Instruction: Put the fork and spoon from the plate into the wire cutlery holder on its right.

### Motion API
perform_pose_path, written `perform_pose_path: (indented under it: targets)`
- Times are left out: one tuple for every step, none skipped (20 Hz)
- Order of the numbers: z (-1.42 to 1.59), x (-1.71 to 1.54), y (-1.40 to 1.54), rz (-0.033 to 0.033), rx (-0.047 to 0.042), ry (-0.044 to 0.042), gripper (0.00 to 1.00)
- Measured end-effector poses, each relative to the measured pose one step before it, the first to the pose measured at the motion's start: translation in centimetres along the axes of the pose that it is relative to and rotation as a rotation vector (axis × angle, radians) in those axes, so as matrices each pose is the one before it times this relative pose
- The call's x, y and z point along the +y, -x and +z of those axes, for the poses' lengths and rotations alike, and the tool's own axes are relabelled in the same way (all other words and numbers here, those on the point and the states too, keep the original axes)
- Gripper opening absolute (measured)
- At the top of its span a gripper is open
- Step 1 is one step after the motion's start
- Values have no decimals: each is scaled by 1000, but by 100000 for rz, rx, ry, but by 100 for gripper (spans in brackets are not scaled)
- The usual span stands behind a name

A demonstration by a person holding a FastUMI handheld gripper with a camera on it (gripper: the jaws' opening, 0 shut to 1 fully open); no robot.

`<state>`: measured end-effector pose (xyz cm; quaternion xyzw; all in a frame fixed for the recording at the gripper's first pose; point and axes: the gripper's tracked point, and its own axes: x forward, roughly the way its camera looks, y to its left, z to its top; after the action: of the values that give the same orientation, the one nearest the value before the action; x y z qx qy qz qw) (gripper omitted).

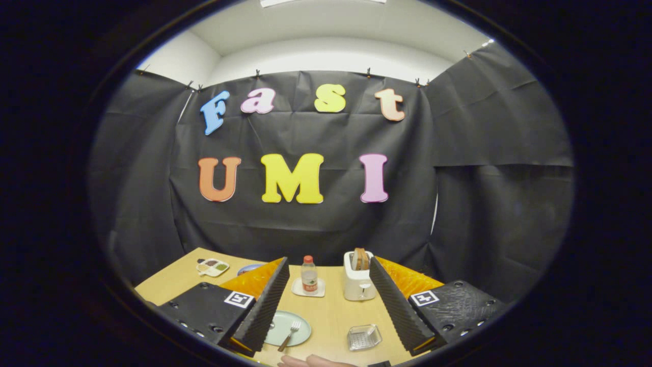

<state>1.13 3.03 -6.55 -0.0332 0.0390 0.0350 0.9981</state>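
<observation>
A pale green plate point(300, 326) lies on the wooden table point(331, 313), between my fingers and close to the left one. A fork point(290, 335) with a brown handle rests on it, tines pointing away from me. I cannot make out a spoon. To the plate's right sits the wire cutlery holder point(364, 337), low and square. My gripper point(328, 300) hangs high above the table, open wide with nothing between its fingers. The left finger point(265, 308) covers the plate's left side.
Beyond the plate stand a small bottle point(308, 275) on a white coaster and a white toaster point(358, 278) with bread in it. A divided snack tray point(213, 266) and a blue dish point(249, 268) lie at the far left. A person's hand point(310, 361) rests at the table's near edge.
</observation>
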Motion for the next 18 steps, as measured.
perform_pose_path:
  targets:
    - [-1787,757,-665,2536,2730,-29,96]
    - [-1668,393,-769,990,3156,454,95]
    - [-1691,234,-835,873,3158,372,96]
    - [-1633,658,-644,1655,3576,282,96]
    - [-1713,606,-786,1243,3010,-287,96]
    - [-1502,452,-754,1057,3600,-240,96]
    - [-1872,418,-990,538,4520,172,96]
    - [-1625,308,-892,-145,4115,168,96]
    - [-1673,436,-869,485,4086,192,96]
    - [-1578,228,-879,-856,3723,724,96]
    - [-1591,410,-1085,36,3119,350,96]
    - [-1625,639,-1063,136,3763,1062,96]
    - [-1870,433,-1343,-866,4904,1234,96]
    - [-1367,598,-1124,570,3682,794,96]
    - [-1281,567,-781,-413,3232,459,96]
    - [-703,486,-830,-137,2196,-201,96]
    - [-827,583,-706,-2,1389,-1021,96]
    - [-616,592,-697,73,1454,-1254,96]
